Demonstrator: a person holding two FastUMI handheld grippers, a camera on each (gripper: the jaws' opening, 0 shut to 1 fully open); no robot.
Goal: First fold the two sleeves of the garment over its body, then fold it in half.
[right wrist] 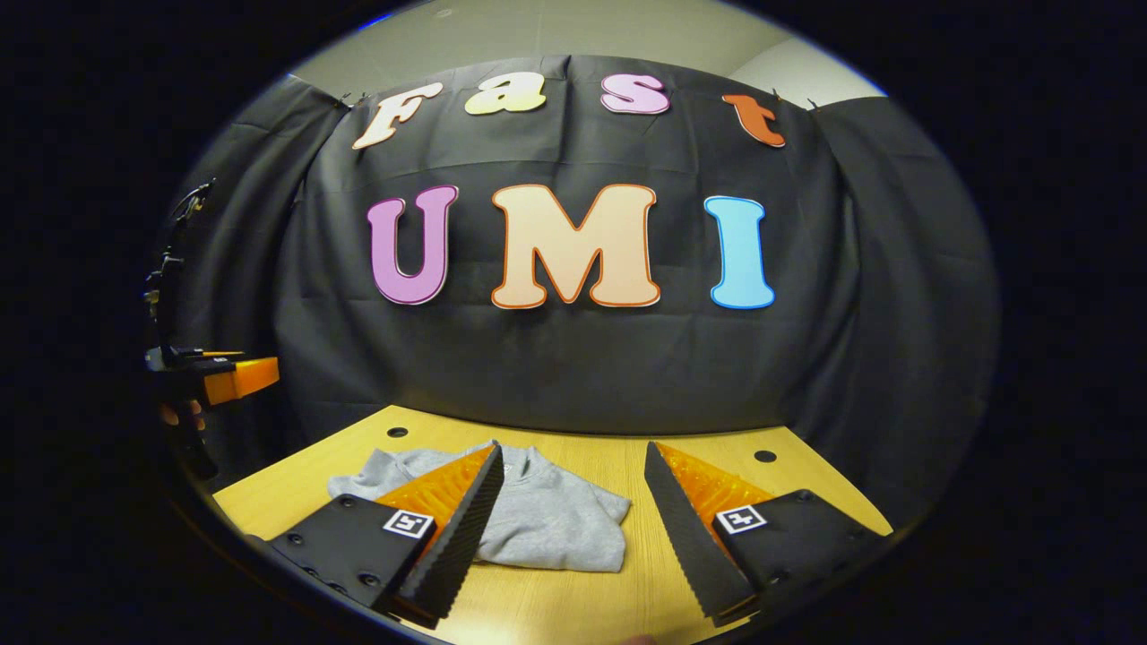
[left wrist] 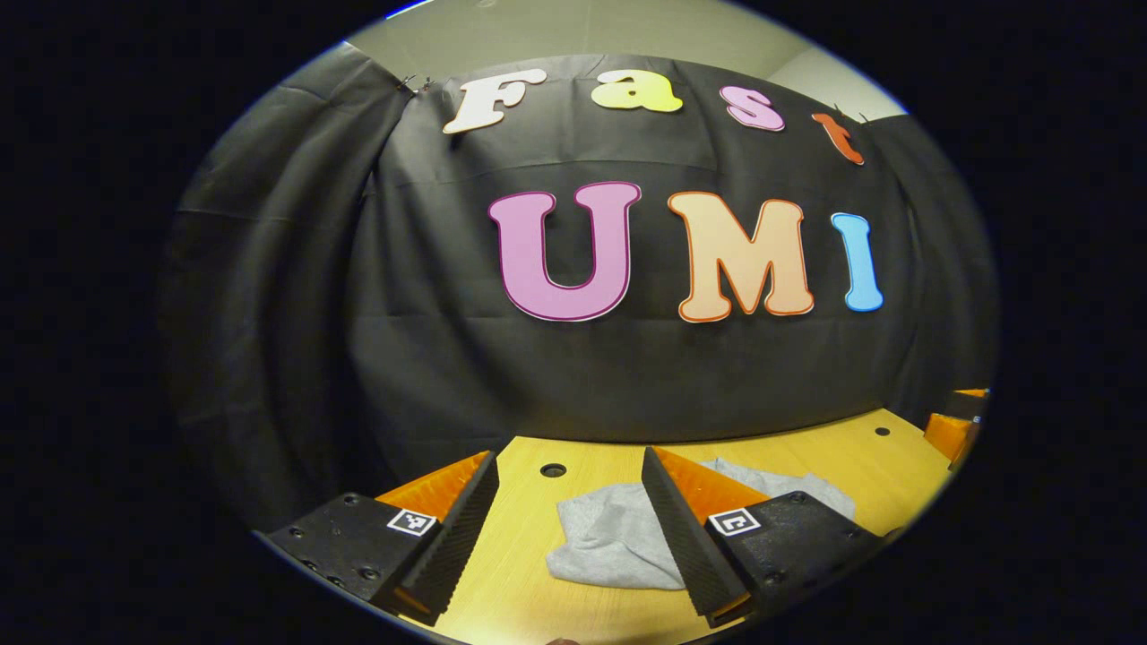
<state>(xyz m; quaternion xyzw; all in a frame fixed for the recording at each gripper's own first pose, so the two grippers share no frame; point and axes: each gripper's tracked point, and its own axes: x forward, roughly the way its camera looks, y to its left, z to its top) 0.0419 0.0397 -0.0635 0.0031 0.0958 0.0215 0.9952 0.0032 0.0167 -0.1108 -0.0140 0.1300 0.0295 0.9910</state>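
Right now your left gripper (left wrist: 568, 524) hangs above the wooden table (left wrist: 520, 573) with its two fingers spread wide and nothing between them. In the left gripper view the grey garment (left wrist: 614, 542) lies on the table at about five o'clock, partly hidden behind the right-hand finger, bunched into a compact heap with its near edge rounded. A round hole (left wrist: 553, 469) in the tabletop sits just beyond it, toward twelve o'clock.

Your right gripper (right wrist: 570, 528) is likewise released, fingers well apart and gripping nothing. In the right gripper view the garment (right wrist: 547, 520) rests at about seven o'clock from centre, folded into a flat bundle with its neckline facing the black cloth wall (right wrist: 573, 367); the left-hand finger crosses in front of it, and whether it touches the fabric cannot be told. At nine o'clock in that view your other gripper shows, held off the table's edge, with part of a hand (right wrist: 175, 414) below it.
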